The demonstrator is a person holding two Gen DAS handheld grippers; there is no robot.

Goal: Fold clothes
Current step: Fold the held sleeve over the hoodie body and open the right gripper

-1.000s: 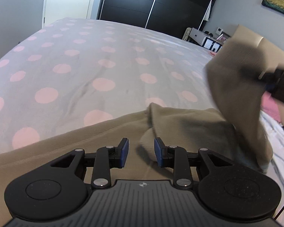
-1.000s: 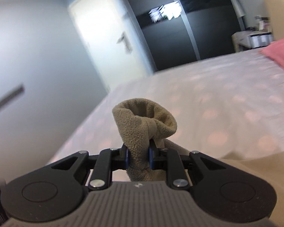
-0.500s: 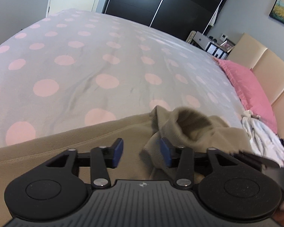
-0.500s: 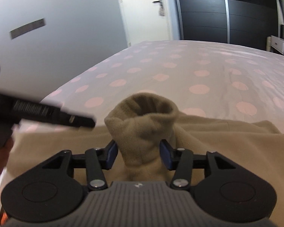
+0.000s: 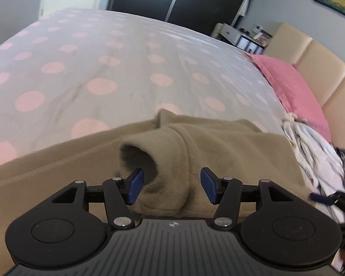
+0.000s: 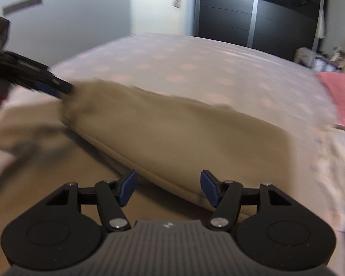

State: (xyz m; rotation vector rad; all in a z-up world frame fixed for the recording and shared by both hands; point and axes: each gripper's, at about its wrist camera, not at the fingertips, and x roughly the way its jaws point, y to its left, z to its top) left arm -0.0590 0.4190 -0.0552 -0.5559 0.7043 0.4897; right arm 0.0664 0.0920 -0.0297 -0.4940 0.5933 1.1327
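On the polka-dot bed [image 5: 117, 69], the tan fleece garment [image 6: 172, 133] lies spread across the near part of the cover, with one layer laid over another so that a seamed folded edge runs diagonally just ahead of the right gripper [image 6: 167, 188].

Left gripper [image 5: 170, 187]: its jaws have just been opening. A rolled cuff or tube of the fleece [image 5: 158, 156] sits between them, but the blue pads stand clear of it on the right side and only near it on the left, so the cloth is released, not clamped.

Right gripper: its jaws have also just been opening. They stand apart above the folded edge with nothing pinched; the fleece lies below and ahead of them, flat on the bed.

Beyond the garment, toward the headboard [image 5: 321, 73], lie a pink pillow [image 5: 294, 92] and a heap of white and patterned laundry [image 5: 315, 151]. Both are apart from the fleece except at its far corner, where the laundry lies just beside it.

Step in hand, as judged: a fold has been laid down and both grippers are letting go.

Next move, as judged: pick fresh hold points on the garment, likely at the ends of the new folded edge, close on one layer stack at each, and carry them across together. The rolled cuff near the left gripper needs flattening or tucking first, or it will bulge inside the next fold.
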